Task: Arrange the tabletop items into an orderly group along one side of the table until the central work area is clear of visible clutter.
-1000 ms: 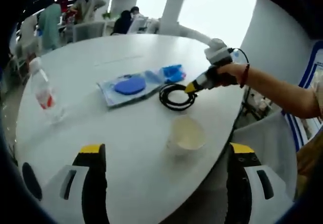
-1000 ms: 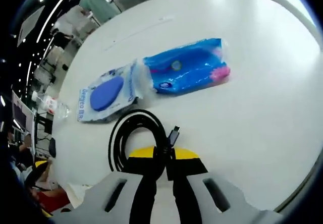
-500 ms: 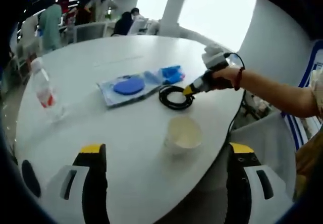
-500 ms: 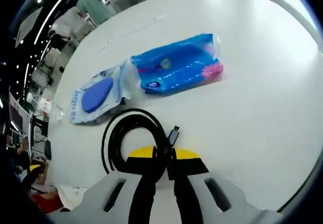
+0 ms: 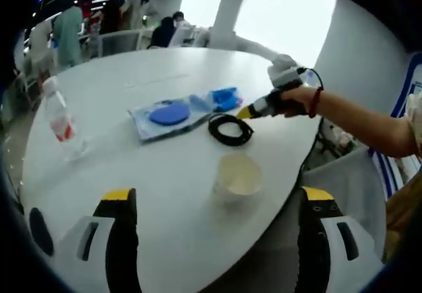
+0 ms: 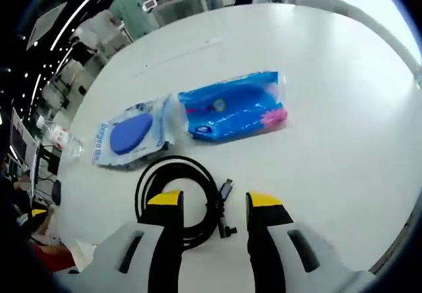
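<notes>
A coiled black cable (image 5: 230, 129) lies on the round white table (image 5: 125, 68), right of a clear packet holding a blue disc (image 5: 169, 114) and a blue packet (image 5: 226, 97). My right gripper (image 5: 247, 112), held by a hand, points at the coil's far side. In the right gripper view it (image 6: 214, 204) stands open over the cable (image 6: 173, 163), whose plug (image 6: 225, 191) lies between the jaws. Beyond are the blue packet (image 6: 234, 105) and the disc packet (image 6: 128, 134). My left gripper (image 5: 217, 197) is open and holds nothing, just short of a pale paper cup (image 5: 237, 176).
A clear plastic bottle with a red label (image 5: 58, 116) stands at the table's left side and shows as the bottle (image 6: 62, 138) in the right gripper view. The person's forearm (image 5: 356, 118) reaches in over the right table edge. Chairs and people are behind the table.
My right gripper has opened and let go of the black cable, which now lies loose on the table. The left gripper has stayed open and still.
</notes>
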`<state>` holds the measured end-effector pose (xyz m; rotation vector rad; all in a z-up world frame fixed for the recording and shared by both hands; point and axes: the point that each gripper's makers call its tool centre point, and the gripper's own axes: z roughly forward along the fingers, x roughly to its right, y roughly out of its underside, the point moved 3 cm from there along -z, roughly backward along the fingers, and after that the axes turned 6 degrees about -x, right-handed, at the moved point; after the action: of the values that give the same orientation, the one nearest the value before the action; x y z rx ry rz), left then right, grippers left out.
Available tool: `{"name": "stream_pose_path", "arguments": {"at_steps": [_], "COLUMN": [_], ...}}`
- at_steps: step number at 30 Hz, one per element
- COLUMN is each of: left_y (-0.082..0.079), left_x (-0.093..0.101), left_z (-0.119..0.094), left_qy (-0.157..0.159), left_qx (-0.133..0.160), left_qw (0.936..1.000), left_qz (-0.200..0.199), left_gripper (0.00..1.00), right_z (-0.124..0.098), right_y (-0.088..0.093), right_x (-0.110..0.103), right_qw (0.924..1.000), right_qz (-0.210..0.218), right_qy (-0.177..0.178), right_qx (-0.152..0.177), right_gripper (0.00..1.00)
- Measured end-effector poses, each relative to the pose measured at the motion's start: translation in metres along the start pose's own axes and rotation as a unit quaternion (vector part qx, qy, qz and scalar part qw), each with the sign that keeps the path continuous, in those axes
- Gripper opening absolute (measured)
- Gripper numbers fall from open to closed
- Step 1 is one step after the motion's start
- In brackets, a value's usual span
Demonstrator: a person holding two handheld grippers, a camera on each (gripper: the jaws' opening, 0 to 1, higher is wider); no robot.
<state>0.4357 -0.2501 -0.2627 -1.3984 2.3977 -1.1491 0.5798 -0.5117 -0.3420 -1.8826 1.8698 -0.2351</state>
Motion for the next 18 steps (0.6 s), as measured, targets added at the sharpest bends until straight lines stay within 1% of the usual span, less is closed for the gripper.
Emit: {"name": "stream_pose_path", "arguments": {"at_steps": [2,3,7,12,13,14,15,16,18], "left_y": [0.0,0.001,0.003,0.0,-0.001,-0.001,-0.001,-0.001,-0.002], "left_x": [0.001,0.001,0.001,0.002,0.001,0.001,0.002,0.002,0.001], "left_z": [0.0,0.0,-0.001,-0.003,-0.004,-0.004,-0.004,-0.005,-0.006], "left_qy": [-0.001,-0.001,-0.003,-0.005,-0.007,-0.007,-0.007,-0.008,-0.01], "left_qx": [0.001,0.0,-0.002,0.008,0.01,0.011,0.011,0.011,0.015], "left_qw": [1.0,1.0,1.0,1.0,0.9999,0.9999,0.9999,0.9999,0.9998], "left_qz": [0.0,-0.001,0.003,0.002,-0.001,-0.001,-0.003,-0.005,-0.008], "left_gripper": [0.99,0.99,0.99,0.99,0.99,0.99,0.99,0.99,0.99], "right_z": [-0.003,-0.004,-0.013,-0.022,-0.024,-0.026,-0.027,-0.029,-0.032], "right_y": [0.0,0.001,0.004,0.01,0.01,0.011,0.013,0.015,0.017], "right_x": [-0.004,-0.005,-0.017,-0.035,-0.039,-0.044,-0.048,-0.053,-0.058], "right_qw": [1.0,1.0,0.9996,0.9979,0.9971,0.9965,0.996,0.9949,0.9939], "right_qz": [-0.002,-0.002,-0.012,-0.032,-0.039,-0.04,-0.04,-0.047,-0.059], "right_qy": [-0.007,-0.01,-0.027,-0.057,-0.066,-0.073,-0.08,-0.09,-0.094], "right_qx": [0.001,0.001,-0.001,-0.001,0.003,0.004,0.0,-0.003,0.0], "right_gripper": [0.5,0.53,0.6,0.71,0.76,0.83,0.88,0.9,0.92]}}
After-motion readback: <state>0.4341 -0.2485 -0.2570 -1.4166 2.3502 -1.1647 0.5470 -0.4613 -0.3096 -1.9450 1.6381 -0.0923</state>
